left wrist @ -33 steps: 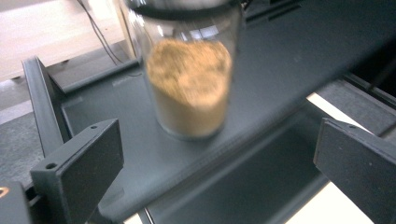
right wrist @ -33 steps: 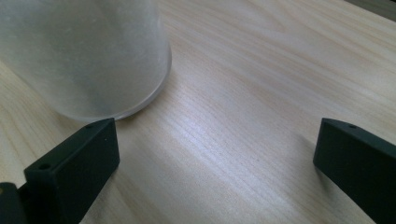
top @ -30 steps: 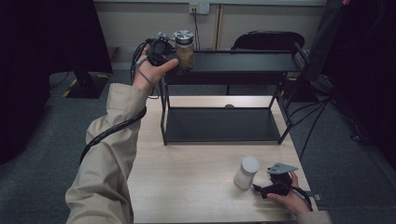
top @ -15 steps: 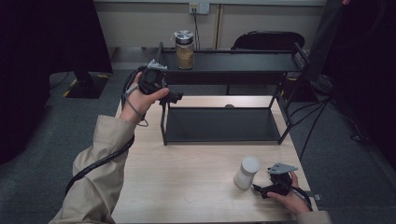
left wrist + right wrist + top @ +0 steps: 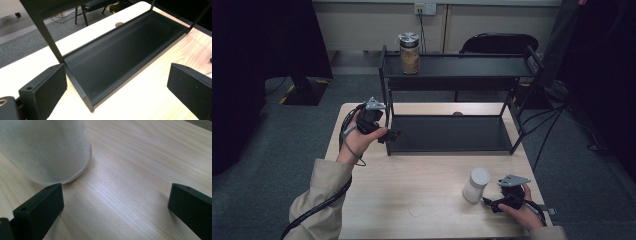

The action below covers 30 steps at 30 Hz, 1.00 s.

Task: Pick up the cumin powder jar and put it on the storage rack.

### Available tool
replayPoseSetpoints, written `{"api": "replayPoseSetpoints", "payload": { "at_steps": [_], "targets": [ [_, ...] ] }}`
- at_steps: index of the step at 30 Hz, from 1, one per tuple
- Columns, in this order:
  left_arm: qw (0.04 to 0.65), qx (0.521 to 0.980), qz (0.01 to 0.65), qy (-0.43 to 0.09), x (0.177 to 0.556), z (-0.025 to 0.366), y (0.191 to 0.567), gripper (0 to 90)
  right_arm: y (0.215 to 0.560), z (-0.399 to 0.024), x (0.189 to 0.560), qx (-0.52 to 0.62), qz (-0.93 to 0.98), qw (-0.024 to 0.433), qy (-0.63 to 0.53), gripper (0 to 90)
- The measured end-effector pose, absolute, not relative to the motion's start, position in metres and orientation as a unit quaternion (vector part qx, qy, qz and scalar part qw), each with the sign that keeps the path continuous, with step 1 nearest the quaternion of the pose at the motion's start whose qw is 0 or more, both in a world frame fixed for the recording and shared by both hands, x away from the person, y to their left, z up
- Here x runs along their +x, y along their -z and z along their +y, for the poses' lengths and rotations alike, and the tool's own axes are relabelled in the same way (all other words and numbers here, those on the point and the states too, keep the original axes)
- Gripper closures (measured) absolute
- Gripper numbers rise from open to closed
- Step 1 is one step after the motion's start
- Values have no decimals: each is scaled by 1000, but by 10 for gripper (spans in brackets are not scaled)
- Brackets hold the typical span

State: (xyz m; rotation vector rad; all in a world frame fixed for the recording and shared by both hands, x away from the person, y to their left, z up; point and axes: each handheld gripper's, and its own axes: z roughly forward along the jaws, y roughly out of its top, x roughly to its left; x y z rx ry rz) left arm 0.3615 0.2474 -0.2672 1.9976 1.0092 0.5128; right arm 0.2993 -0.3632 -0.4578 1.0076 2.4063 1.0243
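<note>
A glass jar [image 5: 409, 54] with brown contents and a metal lid stands alone on the top shelf of the black two-level rack [image 5: 452, 65]. My left gripper [image 5: 388, 133] hovers by the rack's front-left post, open and holding nothing. In the left gripper view that gripper [image 5: 117, 77] looks along the bare lower shelf [image 5: 120, 52]. A white frosted jar [image 5: 475, 185] stands on the wooden table [image 5: 412, 190] at the front right. My right gripper [image 5: 491, 202] rests just right of it, open. In the right gripper view the white jar [image 5: 45, 150] sits beyond the left jaw, outside the gap of the gripper [image 5: 116, 200].
A black chair [image 5: 499, 44] stands behind the rack. Cables hang off the rack's right side [image 5: 542, 120]. A small round cable hole [image 5: 457, 113] marks the table behind the lower shelf. Grey carpet surrounds the table.
My left gripper has let go of the brown jar on the top shelf and drawn back and down to the rack's front-left post. The right gripper has stayed put.
</note>
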Motion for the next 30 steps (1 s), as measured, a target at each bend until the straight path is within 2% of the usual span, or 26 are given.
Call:
{"api": "replayPoseSetpoints", "payload": {
  "at_steps": [14, 30],
  "targets": [
    [416, 788, 413, -186, 340, 252, 317, 19, 458, -363, 299, 354, 847, 169, -359, 0],
    [405, 795, 413, -185, 314, 254, 346, 19, 457, -362, 300, 356, 846, 169, -358, 0]
  ]
}}
